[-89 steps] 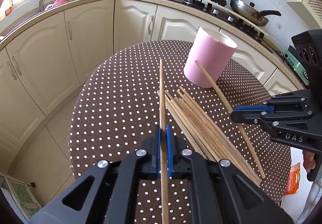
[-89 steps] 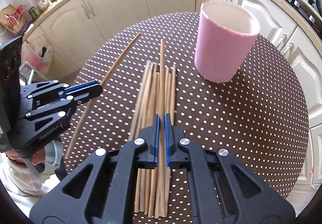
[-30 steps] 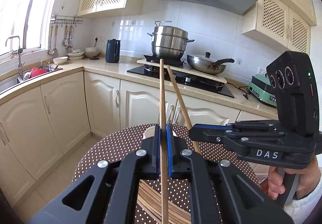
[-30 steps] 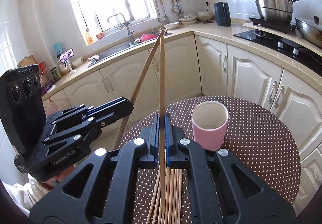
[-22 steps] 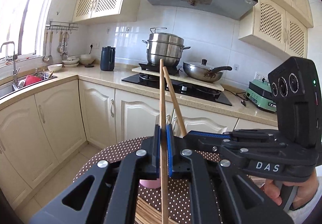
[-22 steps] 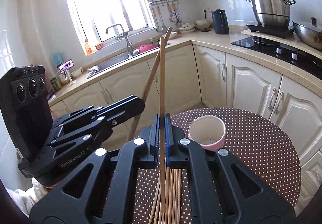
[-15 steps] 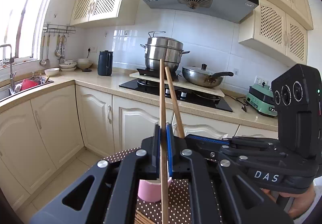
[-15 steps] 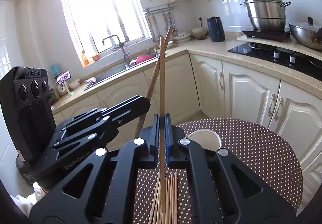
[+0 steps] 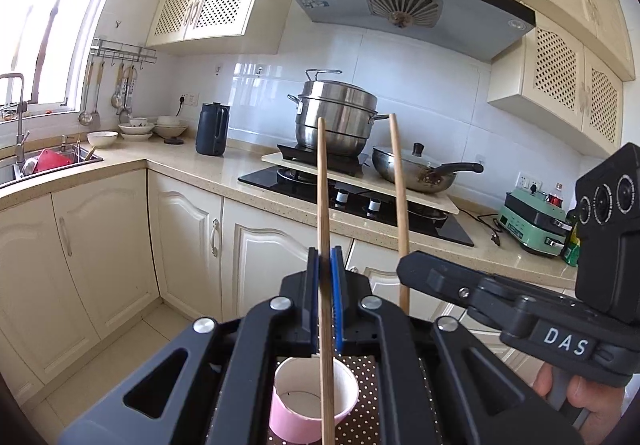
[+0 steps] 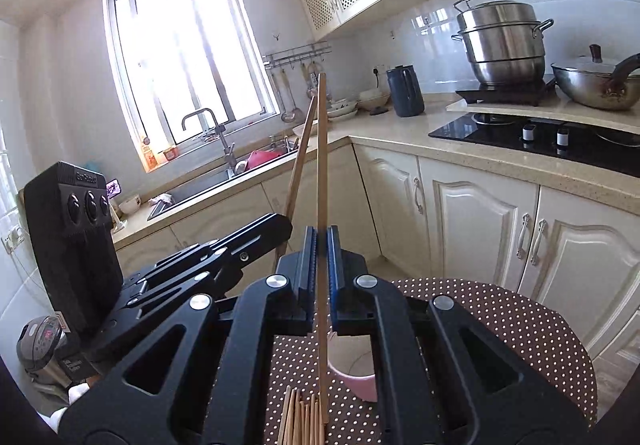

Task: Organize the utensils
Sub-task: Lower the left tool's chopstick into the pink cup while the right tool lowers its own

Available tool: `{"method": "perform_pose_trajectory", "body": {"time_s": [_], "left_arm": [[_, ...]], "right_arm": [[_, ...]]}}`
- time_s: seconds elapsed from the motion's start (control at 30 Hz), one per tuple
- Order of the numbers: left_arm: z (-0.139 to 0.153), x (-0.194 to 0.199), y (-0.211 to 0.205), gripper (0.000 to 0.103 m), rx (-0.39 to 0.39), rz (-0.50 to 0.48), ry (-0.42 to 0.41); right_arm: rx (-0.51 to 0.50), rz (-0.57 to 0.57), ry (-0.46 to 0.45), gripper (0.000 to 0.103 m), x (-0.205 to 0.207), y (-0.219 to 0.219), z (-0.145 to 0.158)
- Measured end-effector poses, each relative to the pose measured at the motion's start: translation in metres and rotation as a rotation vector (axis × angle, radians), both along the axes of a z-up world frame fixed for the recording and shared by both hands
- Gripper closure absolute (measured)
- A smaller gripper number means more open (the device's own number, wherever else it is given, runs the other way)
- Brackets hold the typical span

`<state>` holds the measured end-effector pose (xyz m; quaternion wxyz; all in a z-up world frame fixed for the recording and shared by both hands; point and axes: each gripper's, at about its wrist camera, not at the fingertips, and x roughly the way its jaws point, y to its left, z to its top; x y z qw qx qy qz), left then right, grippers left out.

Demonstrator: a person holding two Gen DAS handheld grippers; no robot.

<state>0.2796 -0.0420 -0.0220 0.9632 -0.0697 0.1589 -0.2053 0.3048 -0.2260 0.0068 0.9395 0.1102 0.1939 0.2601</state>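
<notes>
Your left gripper (image 9: 325,269) is clamped on one long wooden chopstick (image 9: 322,181), held nearly upright above the open pink cylindrical cup (image 9: 298,419). Your right gripper (image 10: 319,249) pinches a second wooden chopstick (image 10: 320,149), also nearly upright. The cup stands on the round brown polka-dot tabletop (image 10: 500,321), and a bundle of loose wooden chopsticks (image 10: 300,421) lies near the tabletop's near edge, beside the cup.
</notes>
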Motion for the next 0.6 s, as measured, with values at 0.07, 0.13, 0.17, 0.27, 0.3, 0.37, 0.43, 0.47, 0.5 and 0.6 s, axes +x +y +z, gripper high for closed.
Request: {"method": "perform_pose_trajectory", "body": {"time_s": [0.07, 0.13, 0.17, 0.27, 0.3, 0.37, 0.43, 0.47, 0.5, 0.6], "left_arm": [[-0.004, 0.006, -0.002, 0.097, 0.004, 0.003, 0.002], [-0.007, 0.009, -0.002, 0.097, -0.001, 0.013, -0.014], [-0.008, 0.011, -0.001, 0.097, -0.016, 0.018, -0.016], [-0.010, 0.018, -0.002, 0.097, -0.049, 0.032, -0.051], [-0.011, 0.019, -0.002, 0.097, -0.058, 0.029, -0.058], [-0.014, 0.023, -0.003, 0.097, -0.079, 0.037, -0.089], [-0.017, 0.026, -0.003, 0.097, -0.102, 0.038, -0.113], [-0.019, 0.027, -0.003, 0.097, -0.104, 0.044, -0.123], [-0.021, 0.028, -0.003, 0.097, -0.109, 0.051, -0.134], [-0.026, 0.032, -0.003, 0.097, -0.128, 0.060, -0.150]], "right_arm": [[-0.003, -0.016, -0.017, 0.097, 0.002, 0.000, -0.002], [-0.005, -0.039, -0.043, 0.097, 0.003, -0.002, -0.002], [-0.006, -0.045, -0.051, 0.097, 0.005, -0.002, -0.002], [-0.003, -0.070, -0.083, 0.097, 0.011, 0.000, -0.004], [-0.006, -0.074, -0.092, 0.097, 0.012, 0.002, -0.005], [-0.013, -0.085, -0.116, 0.097, 0.016, 0.005, -0.008], [-0.007, -0.091, -0.128, 0.097, 0.019, 0.006, -0.012], [-0.009, -0.094, -0.130, 0.097, 0.021, 0.006, -0.015], [-0.010, -0.101, -0.138, 0.097, 0.022, 0.007, -0.018], [-0.012, -0.107, -0.146, 0.097, 0.027, 0.007, -0.027]]}}
